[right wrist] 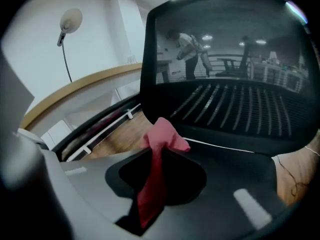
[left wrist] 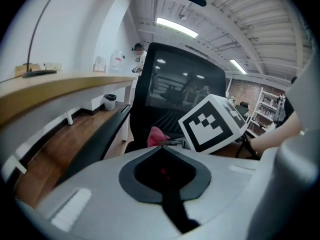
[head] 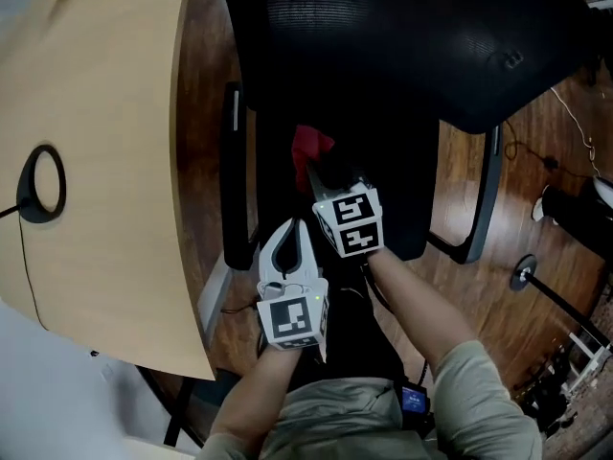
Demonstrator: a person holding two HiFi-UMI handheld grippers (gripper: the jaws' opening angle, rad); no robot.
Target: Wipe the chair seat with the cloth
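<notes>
Chair point(head: 402, 36) stands on wood floor point(head: 546, 151) beside curved desk point(head: 105, 132).

Office: mesh chair point(head: 402, 46), curved desk point(head: 96, 161), ceiling strip lights point(left wrist: 175, 28).

**Red cloth against a black chair**

The cloth point(head: 311, 147) is red, paler pink where light catches its folds. The chair point(head: 402, 27) is black all over; its back is a fine mesh with ribbed horizontal stripes, and the seat point(head: 402, 190) is plain black. The desk point(head: 96, 161) is pale tan wood with a black ring point(head: 40, 182) on it. The floor point(head: 206, 84) is dark red-brown planks. The left gripper point(head: 293, 222) is light grey with black pads; the right gripper point(head: 316, 168) looks darker. Their cubes point(head: 350, 223) bear black-and-white square markers. The sleeves point(head: 479, 391) are pale grey-green.
</notes>
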